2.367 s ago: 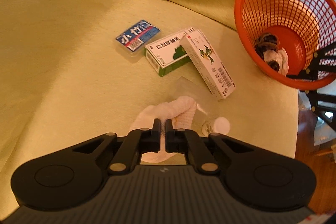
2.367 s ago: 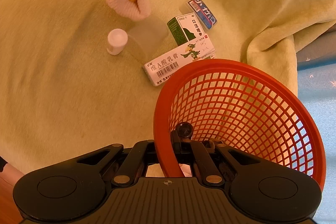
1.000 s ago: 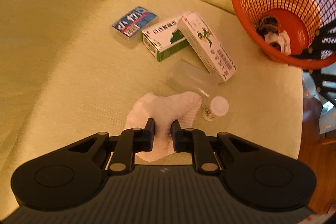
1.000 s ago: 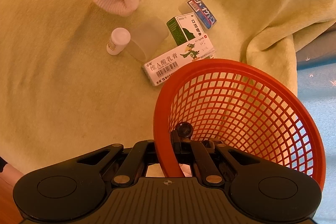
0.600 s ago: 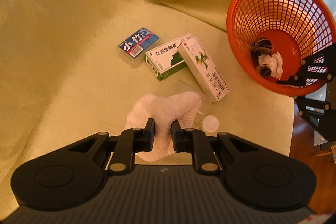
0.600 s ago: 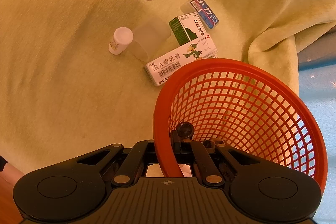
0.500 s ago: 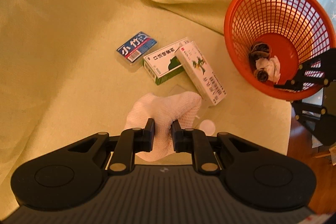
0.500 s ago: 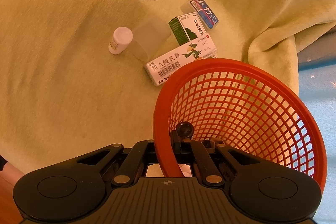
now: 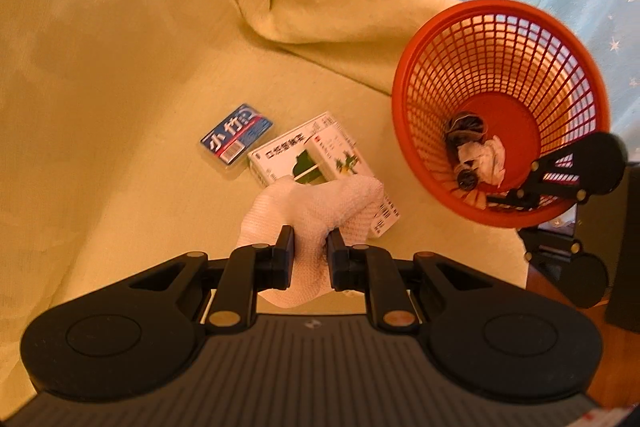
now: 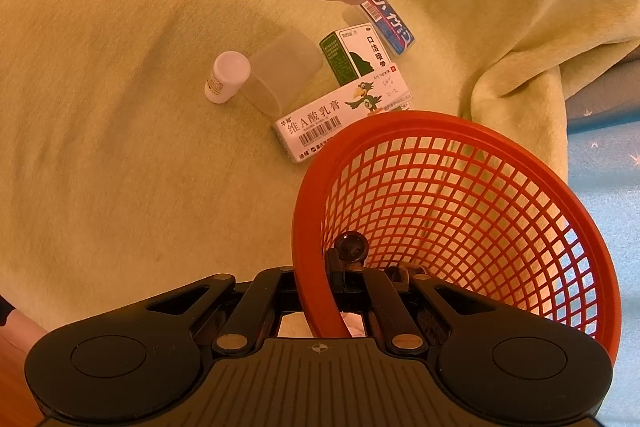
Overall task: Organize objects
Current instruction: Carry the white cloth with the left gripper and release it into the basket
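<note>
- Our left claw (image 9: 310,251) grips the white sock (image 9: 320,205) between its fingers, lifted above the yellow-green blanket (image 9: 120,107).
- Our right claw (image 10: 334,277) is clamped on the rim of the red basket (image 10: 460,131), which sits at 2 o'clock in the left view.
- At 12 o'clock from the sock lie two medicine boxes (image 9: 298,151); the blue packet (image 9: 236,137) is at 11.
- The white bottle (image 10: 226,77) touches the clear cup (image 10: 280,71).
- The basket holds bundled socks (image 9: 474,151).

White carton (image 10: 344,119) reads 维A酸乳膏; green box (image 10: 356,55) reads 口洁
</note>
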Available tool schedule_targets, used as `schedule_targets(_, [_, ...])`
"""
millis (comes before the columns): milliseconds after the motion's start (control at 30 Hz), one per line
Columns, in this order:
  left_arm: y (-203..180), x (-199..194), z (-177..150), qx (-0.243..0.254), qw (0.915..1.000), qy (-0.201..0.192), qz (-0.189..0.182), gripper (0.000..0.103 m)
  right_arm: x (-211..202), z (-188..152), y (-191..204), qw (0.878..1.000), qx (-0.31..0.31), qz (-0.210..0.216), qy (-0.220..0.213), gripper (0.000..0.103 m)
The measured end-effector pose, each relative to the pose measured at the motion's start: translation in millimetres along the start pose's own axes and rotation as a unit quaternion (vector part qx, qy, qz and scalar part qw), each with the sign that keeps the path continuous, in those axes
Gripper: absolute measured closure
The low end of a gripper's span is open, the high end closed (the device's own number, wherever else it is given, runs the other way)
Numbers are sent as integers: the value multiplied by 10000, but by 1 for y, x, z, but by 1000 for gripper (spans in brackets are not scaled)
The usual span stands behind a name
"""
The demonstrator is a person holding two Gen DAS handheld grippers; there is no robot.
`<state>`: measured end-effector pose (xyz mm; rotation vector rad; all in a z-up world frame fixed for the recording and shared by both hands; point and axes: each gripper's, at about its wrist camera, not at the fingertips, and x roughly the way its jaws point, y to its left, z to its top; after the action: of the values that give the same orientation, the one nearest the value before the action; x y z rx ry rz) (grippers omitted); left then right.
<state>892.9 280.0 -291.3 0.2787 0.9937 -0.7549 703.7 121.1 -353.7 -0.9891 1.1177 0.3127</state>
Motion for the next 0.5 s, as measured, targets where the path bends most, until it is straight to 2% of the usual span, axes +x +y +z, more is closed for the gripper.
schedule_targets(500, [-26,-13,26,80,9986,-296,-434,90,1,0,1,10000,25,9,-15,103])
